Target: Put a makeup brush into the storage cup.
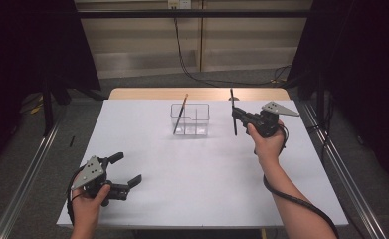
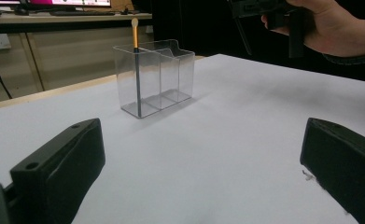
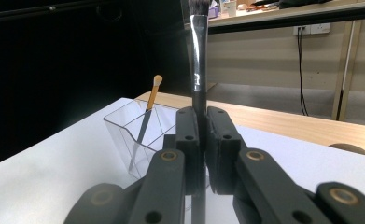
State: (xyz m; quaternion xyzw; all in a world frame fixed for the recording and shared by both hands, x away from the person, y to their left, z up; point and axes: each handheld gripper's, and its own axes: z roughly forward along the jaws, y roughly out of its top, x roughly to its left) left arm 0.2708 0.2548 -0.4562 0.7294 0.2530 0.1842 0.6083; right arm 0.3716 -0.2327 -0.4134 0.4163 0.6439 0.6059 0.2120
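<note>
Black brush (image 3: 199,70) stands clamped upright in right gripper (image 3: 200,135).

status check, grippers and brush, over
Right gripper shut on black makeup brush, upright. Left gripper open, idle. Clear plastic organizer holds orange-handled brush. Path clear.

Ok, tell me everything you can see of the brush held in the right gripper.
The makeup brush is slim, with a dark handle, a shiny silver ferrule and dark bristles at the top. It stands upright, clamped at its handle by the shut right gripper, held above the table to the right of the clear organizer, not touching it.
</note>
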